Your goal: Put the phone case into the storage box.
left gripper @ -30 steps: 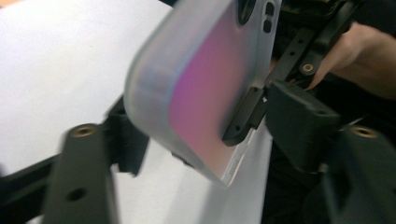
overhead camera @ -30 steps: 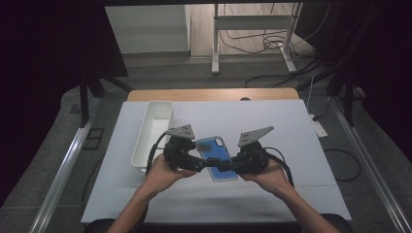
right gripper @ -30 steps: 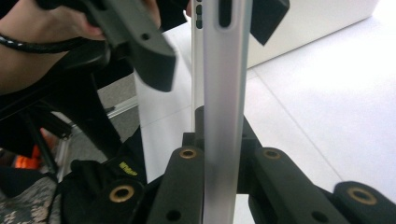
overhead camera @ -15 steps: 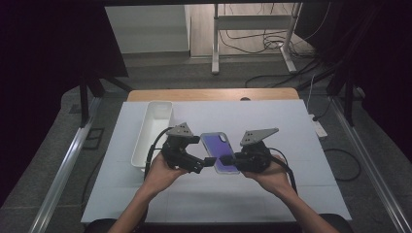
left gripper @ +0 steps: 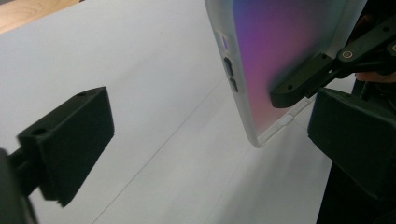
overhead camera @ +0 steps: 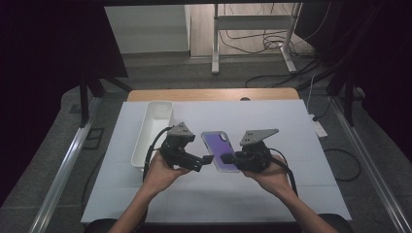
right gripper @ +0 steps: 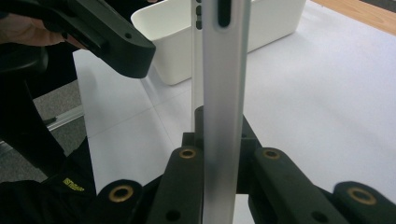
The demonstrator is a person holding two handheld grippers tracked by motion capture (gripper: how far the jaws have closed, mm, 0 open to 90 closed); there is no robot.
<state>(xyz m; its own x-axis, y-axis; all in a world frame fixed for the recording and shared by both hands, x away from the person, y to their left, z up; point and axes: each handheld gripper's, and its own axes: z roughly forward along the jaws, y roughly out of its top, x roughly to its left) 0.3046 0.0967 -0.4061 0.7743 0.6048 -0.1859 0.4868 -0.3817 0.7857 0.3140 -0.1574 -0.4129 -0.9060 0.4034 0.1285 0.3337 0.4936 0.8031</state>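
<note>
right gripper (overhead camera: 228, 158) clenched on the translucent-edged purple phone case (overhead camera: 219, 150); left gripper (left gripper: 205, 140) released beside it. i should close squarely on its free edge.

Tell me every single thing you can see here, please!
Phone case: one, purple with pale see-through edges, held up above the middle of the table.
Bin: one, white, long, on the left part of the table.
Table: one, white top with a wooden strip along the far edge.
Metal stand: one, pale grey, on the floor beyond the table.
Cables: several, dark, on the floor behind and right of the table.
Right gripper: one, black, jaws shut on the phone case's near edge.
Left gripper: one, black, jaws open beside the phone case's left edge.
Hands: two, one holding each gripper, coming in from the bottom.
</note>
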